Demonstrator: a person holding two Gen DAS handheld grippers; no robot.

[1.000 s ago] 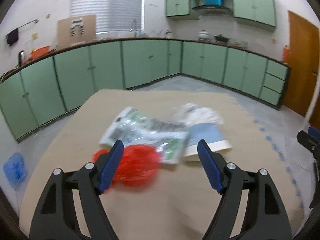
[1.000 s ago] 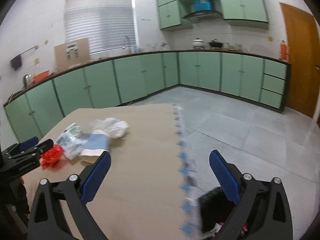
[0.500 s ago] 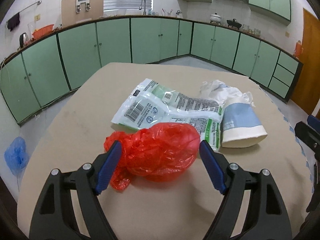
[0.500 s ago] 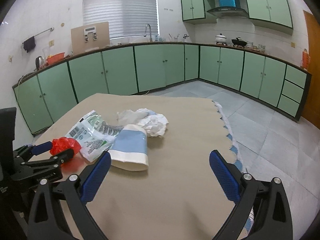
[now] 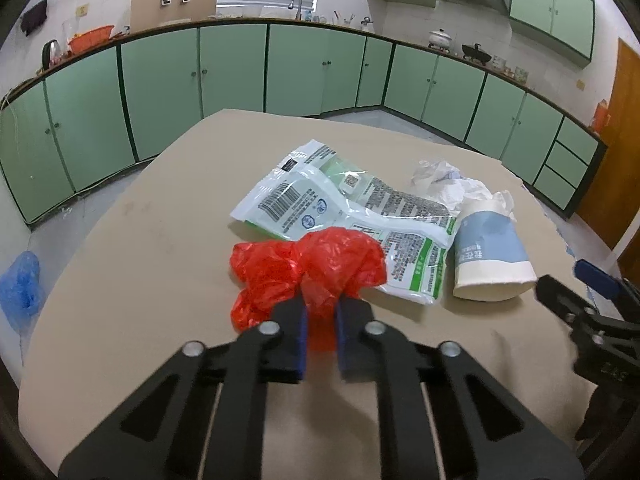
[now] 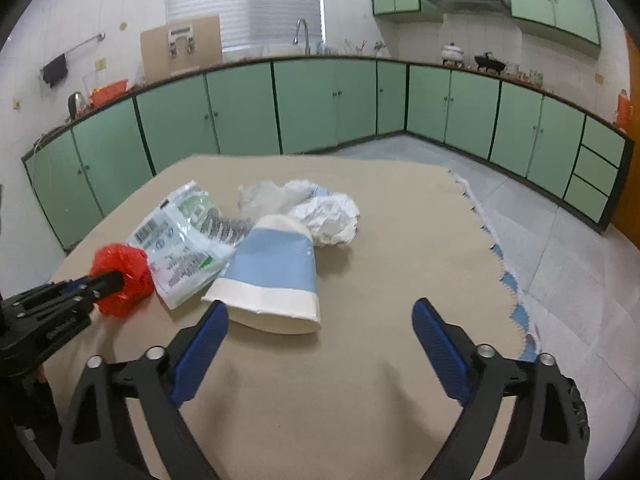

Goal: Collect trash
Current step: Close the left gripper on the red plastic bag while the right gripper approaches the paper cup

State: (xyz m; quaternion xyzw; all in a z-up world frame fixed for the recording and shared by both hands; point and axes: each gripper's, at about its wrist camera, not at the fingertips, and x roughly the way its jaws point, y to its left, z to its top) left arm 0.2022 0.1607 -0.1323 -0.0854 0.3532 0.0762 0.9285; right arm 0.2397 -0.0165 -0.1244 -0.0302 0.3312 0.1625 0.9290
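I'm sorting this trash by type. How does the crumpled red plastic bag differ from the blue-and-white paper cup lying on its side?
The crumpled red plastic bag is soft, shapeless film; the blue-and-white paper cup keeps a rigid tapered form. The bag is pinched in the left gripper, whose jaws have just closed on it; the cup lies free ahead of the open right gripper. Both rest on the tan table, flanking the green-and-white pouch.

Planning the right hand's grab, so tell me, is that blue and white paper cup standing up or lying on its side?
On its side: the paper cup lies on the table, rim toward the open right gripper.
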